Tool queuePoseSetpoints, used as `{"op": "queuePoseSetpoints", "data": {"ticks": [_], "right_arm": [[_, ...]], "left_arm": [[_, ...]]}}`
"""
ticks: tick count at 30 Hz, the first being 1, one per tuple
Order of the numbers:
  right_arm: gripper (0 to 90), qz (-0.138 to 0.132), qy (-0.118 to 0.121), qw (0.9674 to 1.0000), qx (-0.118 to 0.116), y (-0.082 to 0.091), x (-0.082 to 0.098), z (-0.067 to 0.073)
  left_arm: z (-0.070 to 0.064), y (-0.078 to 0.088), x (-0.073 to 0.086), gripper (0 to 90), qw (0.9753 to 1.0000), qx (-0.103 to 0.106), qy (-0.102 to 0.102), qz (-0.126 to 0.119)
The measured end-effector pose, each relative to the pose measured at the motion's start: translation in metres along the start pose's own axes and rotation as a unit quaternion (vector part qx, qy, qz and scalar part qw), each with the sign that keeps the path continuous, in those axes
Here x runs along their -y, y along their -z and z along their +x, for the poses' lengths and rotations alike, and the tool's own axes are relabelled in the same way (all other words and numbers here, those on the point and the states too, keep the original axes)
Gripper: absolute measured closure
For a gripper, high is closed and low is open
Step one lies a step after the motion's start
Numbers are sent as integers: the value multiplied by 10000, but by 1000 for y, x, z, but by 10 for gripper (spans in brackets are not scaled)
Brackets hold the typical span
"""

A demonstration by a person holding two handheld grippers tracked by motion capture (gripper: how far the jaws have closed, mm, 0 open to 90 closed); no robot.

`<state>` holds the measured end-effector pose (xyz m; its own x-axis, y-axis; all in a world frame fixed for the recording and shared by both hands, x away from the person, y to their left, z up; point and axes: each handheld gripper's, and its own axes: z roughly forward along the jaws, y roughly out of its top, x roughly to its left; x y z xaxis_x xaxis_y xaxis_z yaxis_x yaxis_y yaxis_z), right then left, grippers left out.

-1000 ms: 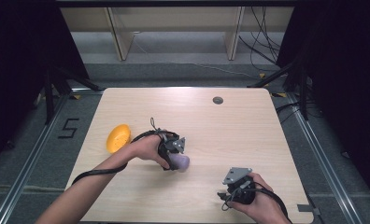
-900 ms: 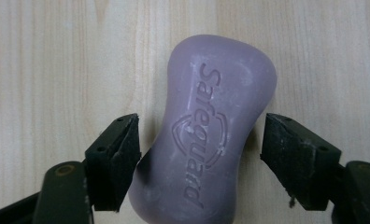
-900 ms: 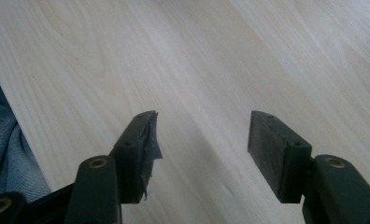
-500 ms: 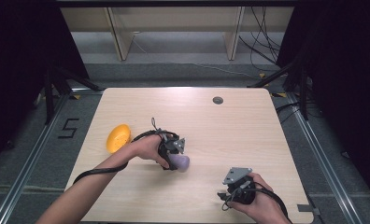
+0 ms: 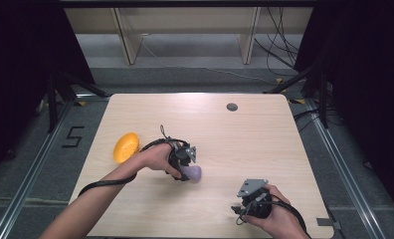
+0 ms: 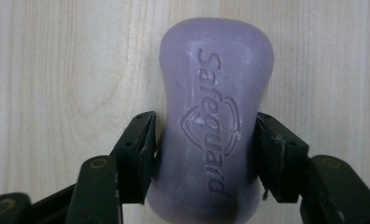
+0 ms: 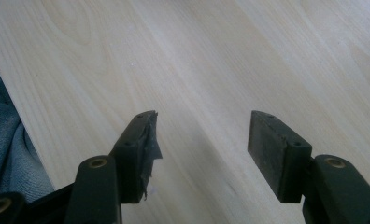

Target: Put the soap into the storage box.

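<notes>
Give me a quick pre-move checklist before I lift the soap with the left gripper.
1. Left gripper closed on the soap: ok, both pads press its sides at the narrow waist.
2. Grip centred: ok, soap sits evenly between the jaws, logo facing the camera.
3. Soap off the table: cannot tell, no gap is visible beneath it.
4. Right gripper out of the way: ok, jaws open and empty near the table's front edge, apart from the soap.
5. Yellow dish free to receive: ok, it looks empty, left of the left hand.
6. Pad condition: not ok, one right-gripper pad looks torn.
</notes>
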<state>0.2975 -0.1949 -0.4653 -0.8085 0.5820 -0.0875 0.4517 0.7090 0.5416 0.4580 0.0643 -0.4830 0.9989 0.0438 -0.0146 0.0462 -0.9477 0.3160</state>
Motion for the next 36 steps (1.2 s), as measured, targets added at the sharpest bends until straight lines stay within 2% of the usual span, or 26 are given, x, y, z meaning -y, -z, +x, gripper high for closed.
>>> {"op": "queuePoseSetpoints", "data": {"ticks": [2,3,6,12,13,18,22,23,25,27,28,30,34,35,36], "right_arm": [[430,-2,-1,10000,1,0,0,0],[430,-12,20,10000,1,0,0,0],[429,-12,23,10000,-6,0,0,0],[430,13,5,10000,-21,0,0,0],[430,12,3,10000,-17,0,0,0],[429,7,47,10000,-11,0,0,-1],[429,11,49,10000,-19,-1,0,-1],[429,-16,166,9998,-92,-2,0,-3],[429,-2,182,9998,-10,-2,0,-3],[429,30,137,9999,21,-2,0,-3],[429,47,152,9999,-30,-2,0,-4],[429,38,128,9999,32,-1,0,-3],[428,31,102,9999,8,-1,0,-2],[428,22,33,10000,-64,-1,0,-1],[428,1,100,9999,-53,-1,0,-2]], "left_arm": [[-3,-1,-1,434,9998,-47,170,8],[-2,0,-2,437,9998,-55,142,124],[-4,0,-4,441,9994,-63,221,244],[-3,1,-6,450,9988,-27,296,380],[-3,1,-7,451,9984,22,384,410],[-3,1,-9,451,9980,59,376,505],[-4,0,-10,451,9977,-12,361,573],[-5,0,-11,452,9977,-25,360,576],[-6,0,-12,454,9973,-53,362,632],[-7,-1,-13,457,9962,-78,539,679],[-7,-1,-13,458,9957,-80,595,703],[-7,0,-13,461,9952,-125,671,697],[-7,1,-10,465,9948,-142,807,606],[-8,1,-8,465,9942,-115,913,562],[-7,2,-7,466,9943,-155,913,534]]}}
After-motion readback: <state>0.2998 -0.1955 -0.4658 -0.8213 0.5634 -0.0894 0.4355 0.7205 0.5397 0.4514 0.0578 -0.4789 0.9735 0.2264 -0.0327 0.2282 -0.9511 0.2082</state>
